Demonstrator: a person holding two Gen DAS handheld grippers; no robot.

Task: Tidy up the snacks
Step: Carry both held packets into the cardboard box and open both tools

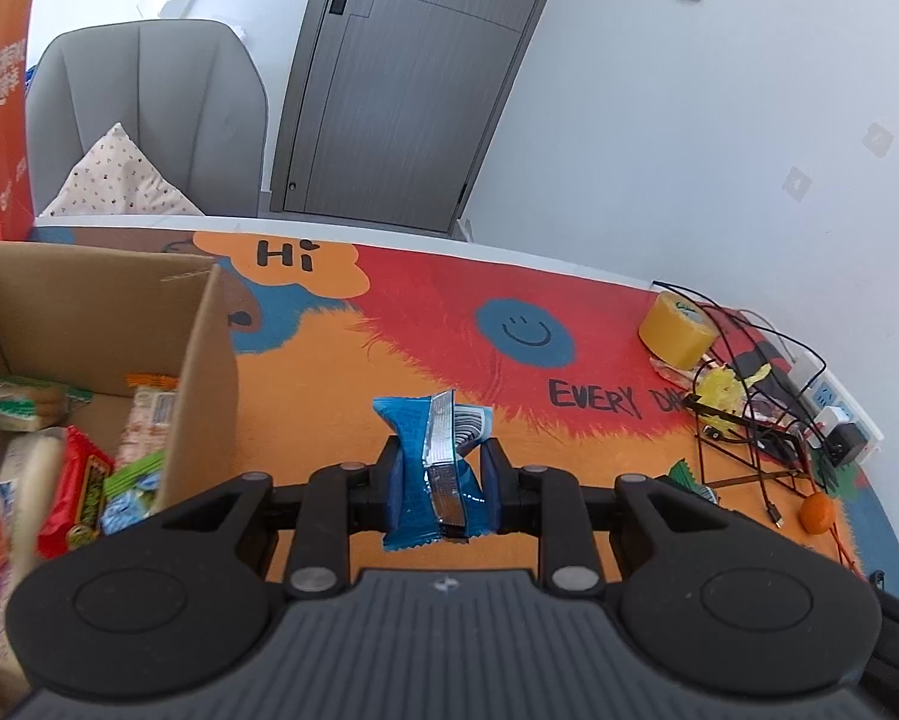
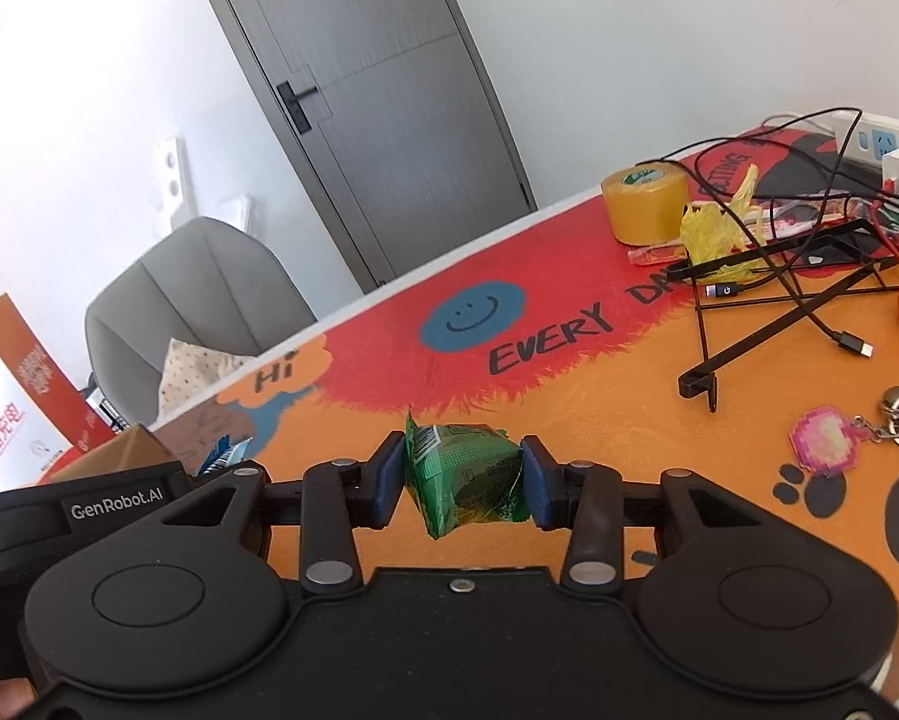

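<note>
My left gripper is shut on a blue snack packet with a silver seam, held above the orange table mat just right of a cardboard box. The box holds several wrapped snacks. My right gripper is shut on a green snack packet, held above the mat. In the right wrist view the left gripper's body shows at the left, with a corner of the box beyond it.
A colourful mat covers the table. At the right are a yellow tape roll, tangled cables and a black wire stand, a power strip, an orange and a pink keychain. A grey chair stands behind the table.
</note>
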